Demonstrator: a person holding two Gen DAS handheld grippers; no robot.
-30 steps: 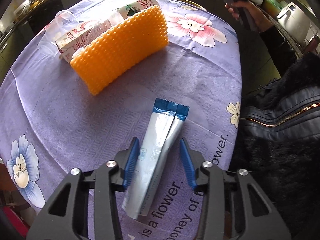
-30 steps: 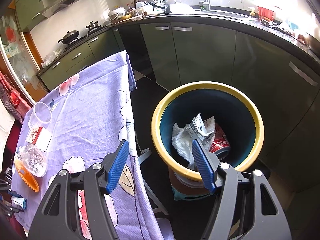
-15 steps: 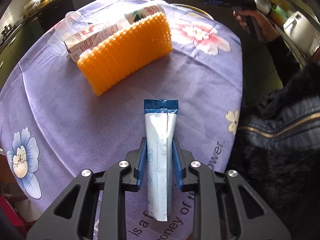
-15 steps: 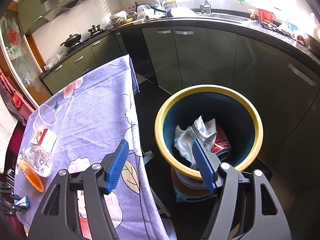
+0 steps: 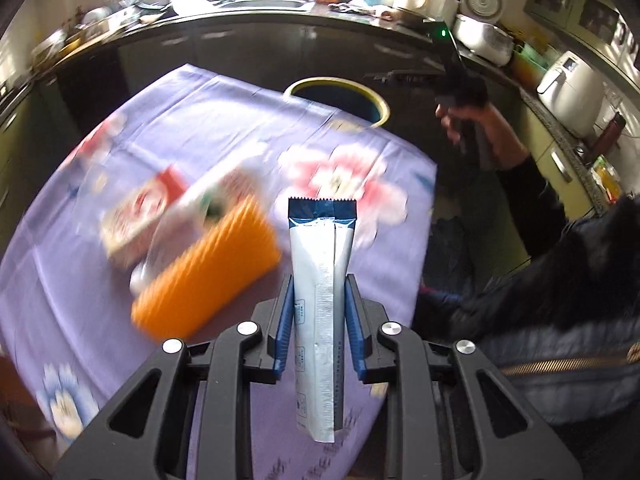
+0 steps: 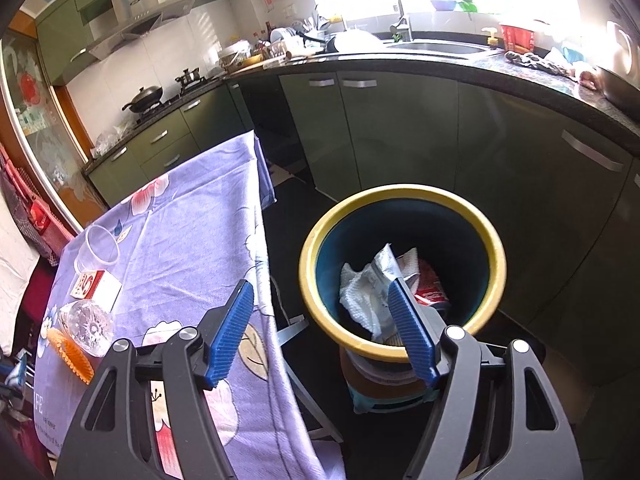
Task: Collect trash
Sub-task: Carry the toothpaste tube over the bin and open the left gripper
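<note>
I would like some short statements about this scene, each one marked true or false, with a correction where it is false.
1. The left gripper is shut on the silver and blue packet. True.
2. The right gripper holds a crumpled tissue. False: nothing is between its jaws, which are opening.
3. The yellow-rimmed bin is empty. False: it already contains white crumpled paper and a red can.
4. An orange bumpy mat lies on the purple flowered tablecloth. True.
5. The clear plastic cup is inside the bin. False: it is on the tablecloth, next to a red and white carton.
</note>
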